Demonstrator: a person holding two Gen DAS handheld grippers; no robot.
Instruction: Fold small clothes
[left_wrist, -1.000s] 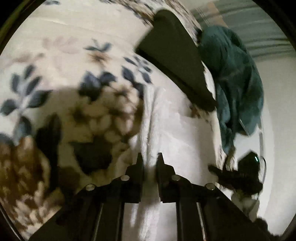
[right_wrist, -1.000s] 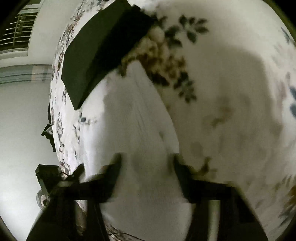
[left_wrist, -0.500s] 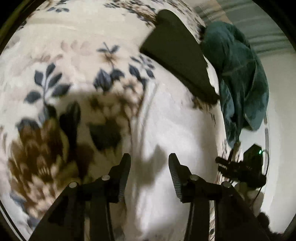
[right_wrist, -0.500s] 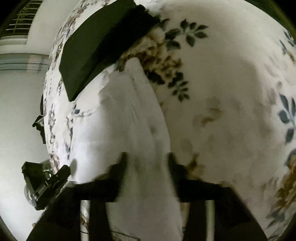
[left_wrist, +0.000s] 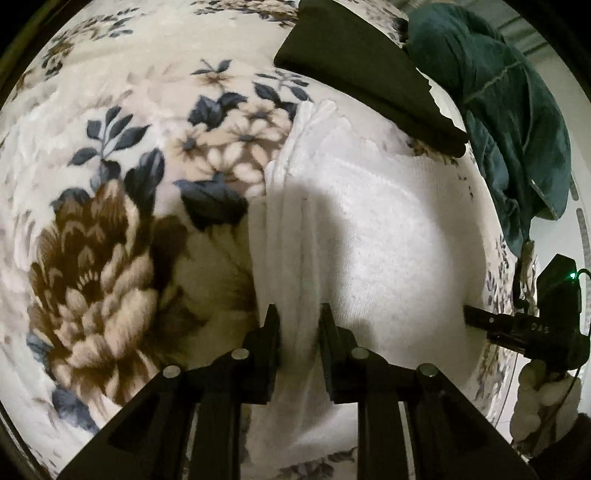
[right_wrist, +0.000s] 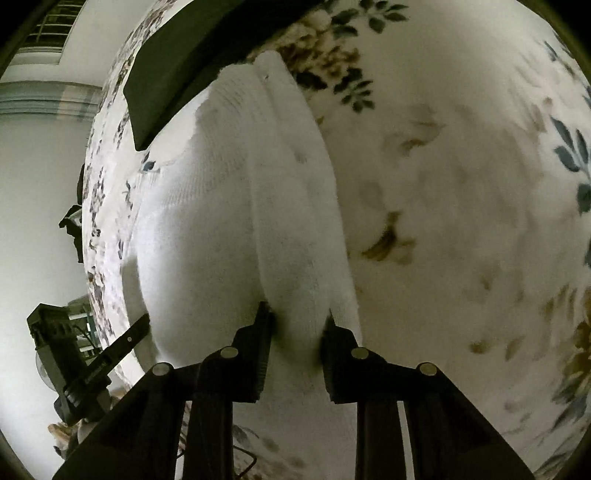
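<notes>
Left wrist view: our left gripper (left_wrist: 297, 317) has its jaws narrowed around the stacked left edge of the white terry-knit folded garment (left_wrist: 369, 221). Cloth fills the gap between them and touches both inner faces. The garment runs forward from the jaws on the cream floral fleece bed cover (left_wrist: 129, 155). Ahead and right of the jaws, past the garment's far end, lies a dark folded cloth (left_wrist: 362, 70), with a crumpled teal garment (left_wrist: 517, 122) further right. The right gripper (left_wrist: 517, 326) shows at the far right, level with our jaws.

Right wrist view: the right gripper's jaws, also narrow, pinch a raised ridge of the same garment, which bulges between them and extends ahead and left. The left gripper (right_wrist: 92, 369) sits low to the left of these jaws.

Our read: we're mid-fold, both near-edge grips set. Next move likely needs a synchronized lift and carry forward, keeping the edge taut and layers aligned.
</notes>
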